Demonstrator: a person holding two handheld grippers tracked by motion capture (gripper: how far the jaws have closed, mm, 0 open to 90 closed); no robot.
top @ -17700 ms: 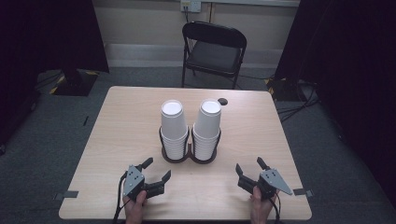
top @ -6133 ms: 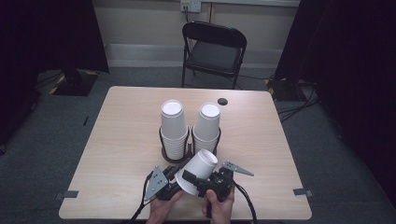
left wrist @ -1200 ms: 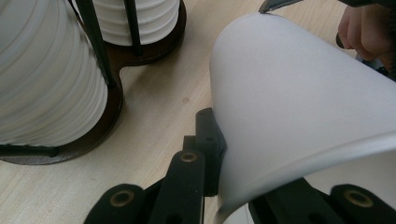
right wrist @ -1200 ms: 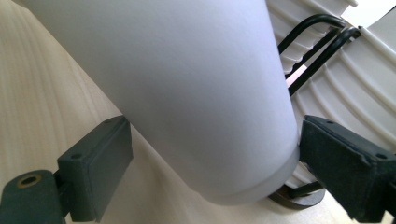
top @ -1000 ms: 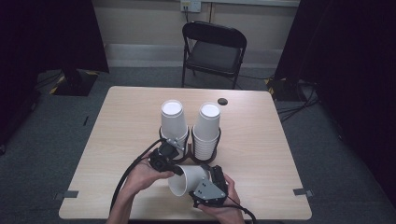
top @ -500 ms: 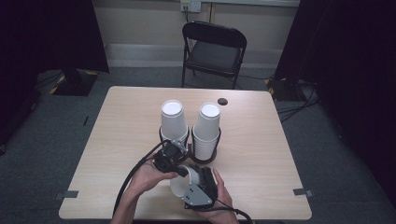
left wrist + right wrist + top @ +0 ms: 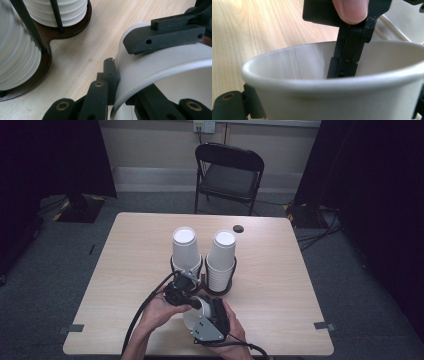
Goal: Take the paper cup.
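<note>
Both tools grip one paper cup at the near edge of the tabletop.

The right tool (image 7: 206,312) holds the white paper cup (image 7: 192,316) across its body, jaws closed against opposite sides. The left tool (image 7: 117,82) pinches the cup's rim wall, one jaw inside, one outside. Beyond them, on the tabletop (image 7: 125,255), a dark two-ring cup holder (image 7: 204,279) carries two stacks of upturned white cups (image 7: 185,249). A small dark disc (image 7: 238,228) lies near the far edge; a folding chair (image 7: 227,172) stands behind.
</note>
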